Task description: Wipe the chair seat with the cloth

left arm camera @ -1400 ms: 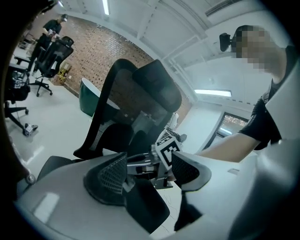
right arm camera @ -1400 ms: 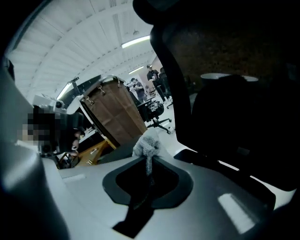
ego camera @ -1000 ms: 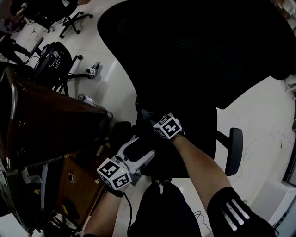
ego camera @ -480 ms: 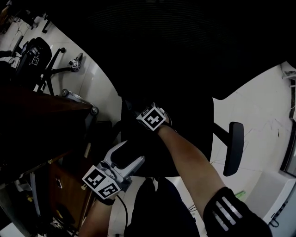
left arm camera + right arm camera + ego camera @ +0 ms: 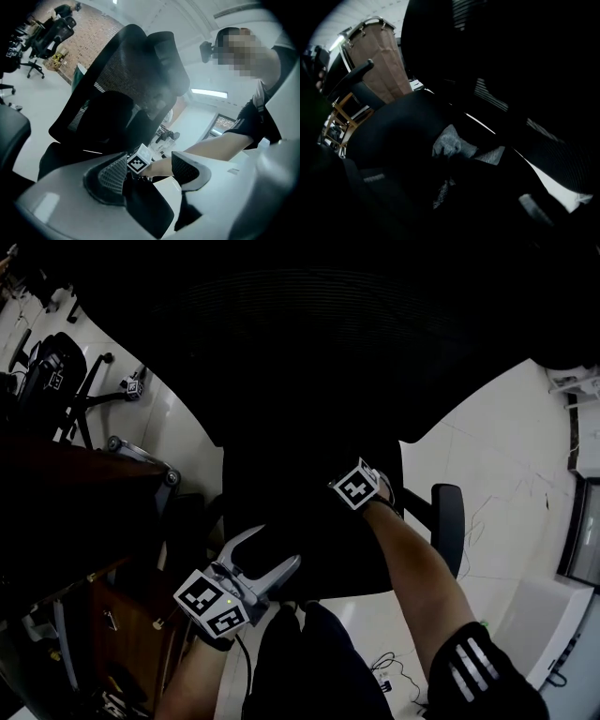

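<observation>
Both grippers are at the seat. Right gripper is clamped on the grey cloth, which is bunched on the seat near its right side. Left gripper is at the front edge, jaws wide apart, gripping nothing.

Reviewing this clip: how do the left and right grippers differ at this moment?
The left gripper has its claw open and empty; the right gripper has its claw shut on the grey cloth. The left gripper sits at the front edge of the chair seat, while the right gripper reaches farther in over it. Both are at the same seat.
</observation>
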